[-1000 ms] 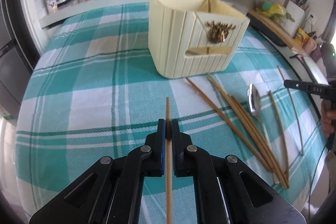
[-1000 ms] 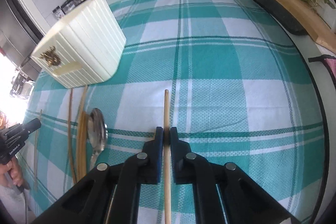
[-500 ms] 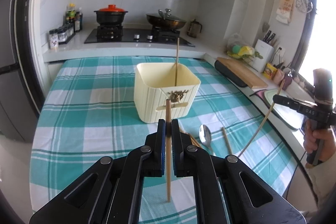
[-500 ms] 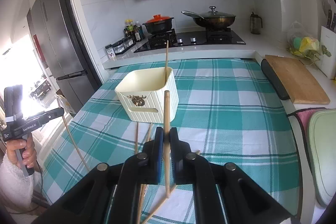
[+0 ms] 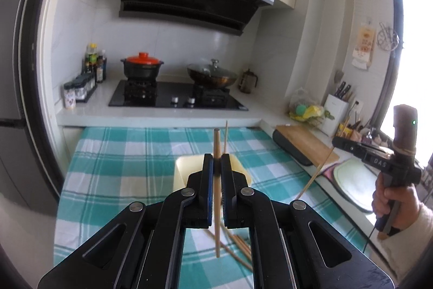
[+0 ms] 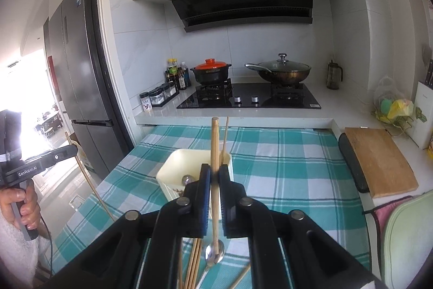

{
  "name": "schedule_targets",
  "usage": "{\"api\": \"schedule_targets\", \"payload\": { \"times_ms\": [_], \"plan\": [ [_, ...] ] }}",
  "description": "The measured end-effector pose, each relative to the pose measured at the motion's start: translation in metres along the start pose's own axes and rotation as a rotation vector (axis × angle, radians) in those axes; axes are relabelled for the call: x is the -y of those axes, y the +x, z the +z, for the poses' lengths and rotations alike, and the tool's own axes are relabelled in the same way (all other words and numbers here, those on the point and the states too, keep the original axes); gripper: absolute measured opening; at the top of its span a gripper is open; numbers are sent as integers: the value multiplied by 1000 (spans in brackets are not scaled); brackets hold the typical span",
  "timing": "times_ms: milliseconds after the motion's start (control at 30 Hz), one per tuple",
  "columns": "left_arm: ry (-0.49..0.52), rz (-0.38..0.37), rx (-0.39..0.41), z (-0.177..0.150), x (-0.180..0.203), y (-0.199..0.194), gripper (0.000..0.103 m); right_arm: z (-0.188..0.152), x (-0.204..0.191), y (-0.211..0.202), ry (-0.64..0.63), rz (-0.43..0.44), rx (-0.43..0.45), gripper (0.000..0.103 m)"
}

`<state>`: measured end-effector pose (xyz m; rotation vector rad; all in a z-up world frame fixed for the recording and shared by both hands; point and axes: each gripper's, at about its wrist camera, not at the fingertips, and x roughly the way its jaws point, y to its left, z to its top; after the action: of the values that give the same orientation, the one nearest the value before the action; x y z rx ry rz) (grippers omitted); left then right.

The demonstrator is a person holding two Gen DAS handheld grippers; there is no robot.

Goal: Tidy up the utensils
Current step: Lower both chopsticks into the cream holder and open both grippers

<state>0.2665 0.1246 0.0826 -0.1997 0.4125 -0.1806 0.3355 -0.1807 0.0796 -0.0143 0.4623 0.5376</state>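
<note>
My left gripper (image 5: 216, 167) is shut on a wooden chopstick (image 5: 216, 145) held upright, above and in front of the cream utensil holder (image 5: 181, 172). My right gripper (image 6: 214, 175) is shut on another chopstick (image 6: 215, 142), also upright, close to the holder (image 6: 173, 167), which has one thin chopstick (image 6: 225, 134) standing in it. Several loose chopsticks (image 6: 193, 262) and a metal spoon (image 6: 209, 256) lie on the checked tablecloth (image 6: 292, 172) below. Each gripper shows in the other's view, the right gripper at the far right (image 5: 351, 146) and the left gripper at the far left (image 6: 67, 151).
A stove with a red-lidded pot (image 6: 211, 72) and a wok (image 6: 282, 72) stands on the counter behind. A wooden cutting board (image 6: 379, 161) lies at the right table edge. Spice jars (image 6: 158, 96) stand at the back left, and a fridge (image 6: 75, 67) at the left.
Both grippers have lifted their chopsticks off the tablecloth and tilted them from flat to upright. The views rose from the table to the kitchen wall, and both grippers came nearer the holder.
</note>
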Motion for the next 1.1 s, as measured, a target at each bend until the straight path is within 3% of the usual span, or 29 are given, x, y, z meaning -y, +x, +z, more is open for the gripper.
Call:
{"api": "schedule_targets", "payload": {
  "times_ms": [200, 333, 433, 733, 933, 1000, 1067, 1100],
  "plan": [
    [4, 58, 170, 53, 5, 28, 3, 48, -15, 27, -23, 0, 109, 7],
    [7, 109, 200, 56, 6, 70, 3, 58, -24, 58, -36, -26, 164, 7],
    [-14, 117, 112, 45, 0, 113, 3, 51, -27, 92, -47, -33, 139, 7],
    [-79, 102, -213, -11, -22, 210, 3, 8, -11, 201, 12, 43, -209, 7],
    [-84, 95, -280, -23, -16, 229, 4, -9, -2, 231, 71, 52, -324, 10],
    [-102, 83, -300, -24, -15, 227, 17, -11, 1, 230, 100, 44, -321, 17],
    [-87, 84, -306, -27, -12, 214, 45, -11, 7, 218, 143, 60, -288, 48],
    [-67, 92, -307, -30, -10, 204, 51, -14, 11, 206, 151, 62, -268, 49]
  ]
}}
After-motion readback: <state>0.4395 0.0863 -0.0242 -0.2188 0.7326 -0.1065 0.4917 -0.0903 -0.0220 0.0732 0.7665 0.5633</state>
